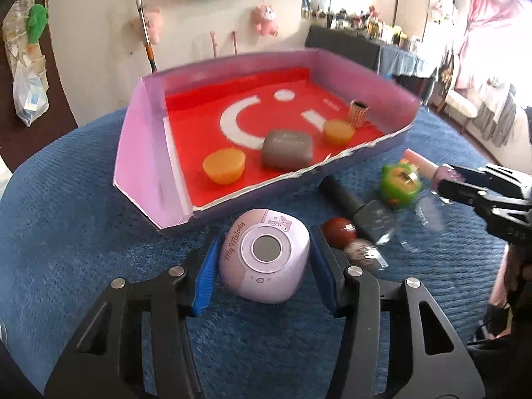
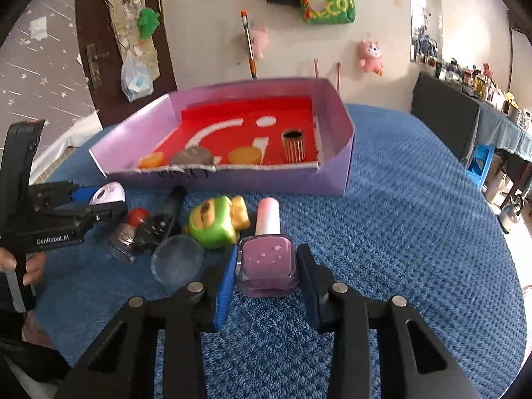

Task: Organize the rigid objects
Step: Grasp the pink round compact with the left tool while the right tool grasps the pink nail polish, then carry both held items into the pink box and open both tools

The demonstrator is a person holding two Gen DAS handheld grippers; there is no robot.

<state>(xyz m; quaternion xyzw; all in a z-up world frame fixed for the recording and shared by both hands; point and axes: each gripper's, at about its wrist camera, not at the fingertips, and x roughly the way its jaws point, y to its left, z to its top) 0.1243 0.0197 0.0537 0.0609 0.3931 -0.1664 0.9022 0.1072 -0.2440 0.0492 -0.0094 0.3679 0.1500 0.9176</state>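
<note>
On our left, the left gripper [image 1: 264, 262] has its blue-padded jaws drawn in against both sides of a rounded lilac plastic case marked "My Melody" [image 1: 264, 259], which sits on the blue shaggy cloth [image 1: 83, 232] covering the table. Just right of that case we see a small jar with a red round cap [image 1: 339, 229] and a dark bottle with a black cylindrical cap [image 1: 362, 207] lying on its side, the two touching. Near them lies a clear round plastic lid [image 2: 177, 259], flat on the cloth. Next comes a green and yellow plastic toy figure [image 2: 217, 221], close beside the lid.

Further right, the right gripper [image 2: 266, 272] has its jaws narrowed onto a pink square nail-polish bottle with a pale pink cap [image 2: 267, 256]; the blue pads press its two sides, and the bottle lies with its cap pointing away from us.

Beyond all of these, on the far side of the cloth, stands a shallow lilac cardboard box with a red printed floor [image 1: 139, 153]. Inside it, from left to right, we find an orange plastic cup [image 1: 224, 165], a grey rounded case [image 1: 286, 149], a second orange cup [image 1: 338, 132] and an upright gold ribbed cylinder [image 1: 358, 113] near the right wall.
</note>
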